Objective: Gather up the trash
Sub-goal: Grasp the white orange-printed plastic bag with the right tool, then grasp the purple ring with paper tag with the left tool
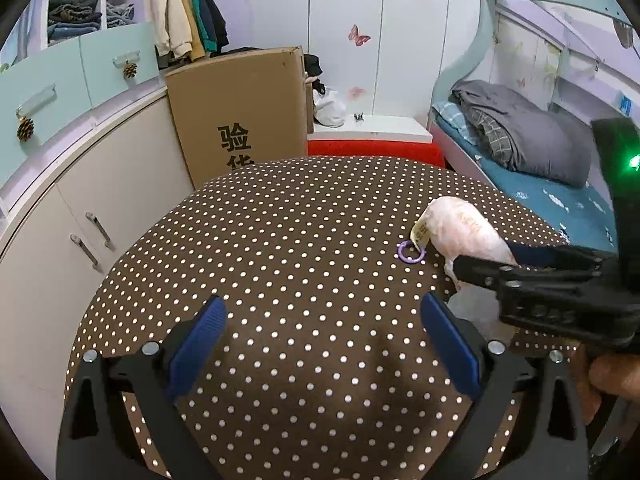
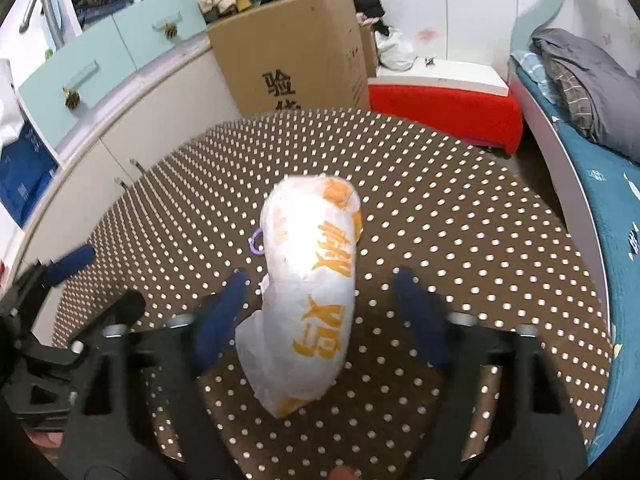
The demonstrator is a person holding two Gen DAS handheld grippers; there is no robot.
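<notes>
A white bag (image 2: 308,292) printed with orange characters lies on the round tabletop (image 2: 460,208), which wears a brown cloth dotted white; the bag sits toward the right-hand side of the top as the left wrist camera sees it, nearer the bed-side edge than the cabinet-side edge; its long axis runs roughly along the pointing direction of the right gripper (image 2: 320,308), near end low between the fingers, far end bulging away toward the middle of the top. The right gripper stands wide open around it; its left finger (image 2: 224,312) appears just beside or touching the bag's flank, its right finger (image 2: 420,312) stands apart from the other flank; it grips nothing yet. From the left wrist view the same bag (image 1: 468,232) shows pinkish, with the right gripper (image 1: 516,264) reaching in over it from the right.

The left gripper (image 1: 324,340) hovers open and empty above the bare middle of the cloth, well apart from the bag; the right is plainly the nearer one. A small purple ring (image 1: 410,251) lies just beside the bag's far left end, under a yellowish tag (image 1: 420,234). The closing should probably squeeze across the bag's narrow width; soft plastic may crumple and slip.
</notes>
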